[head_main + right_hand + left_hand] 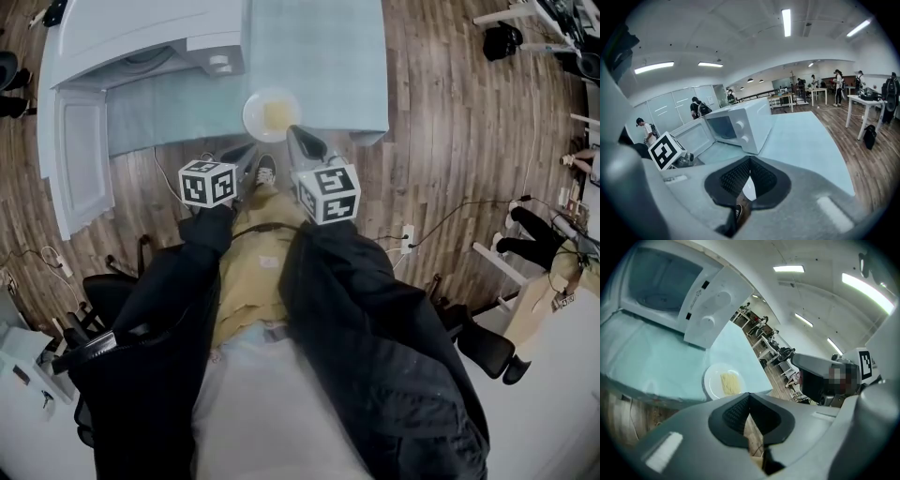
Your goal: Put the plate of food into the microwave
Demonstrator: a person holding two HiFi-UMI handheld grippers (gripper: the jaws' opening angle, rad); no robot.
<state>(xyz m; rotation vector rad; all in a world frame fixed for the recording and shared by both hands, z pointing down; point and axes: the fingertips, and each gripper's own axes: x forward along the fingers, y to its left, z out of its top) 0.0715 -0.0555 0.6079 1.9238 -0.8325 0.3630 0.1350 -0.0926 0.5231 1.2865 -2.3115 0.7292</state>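
A white plate [272, 114] with yellow food [276, 114] sits near the front edge of the table, which is covered in a pale blue cloth [319, 66]. The white microwave [141, 42] stands at the back left with its door [80, 159] swung open. My left gripper [251, 148] is shut and empty, just short of the plate's near left rim. My right gripper [298, 133] is shut and empty, close to the plate's near right rim. In the left gripper view the plate [723, 382] lies beyond the shut left gripper [749, 397]. In the right gripper view the microwave [740, 124] is ahead of the shut right gripper [750, 161].
The table's front edge [309, 139] runs just under both grippers. A cable [450, 216] and a power strip [407, 238] lie on the wooden floor at right. A black chair [108, 291] stands at left. Other people and desks [820, 91] are far behind.
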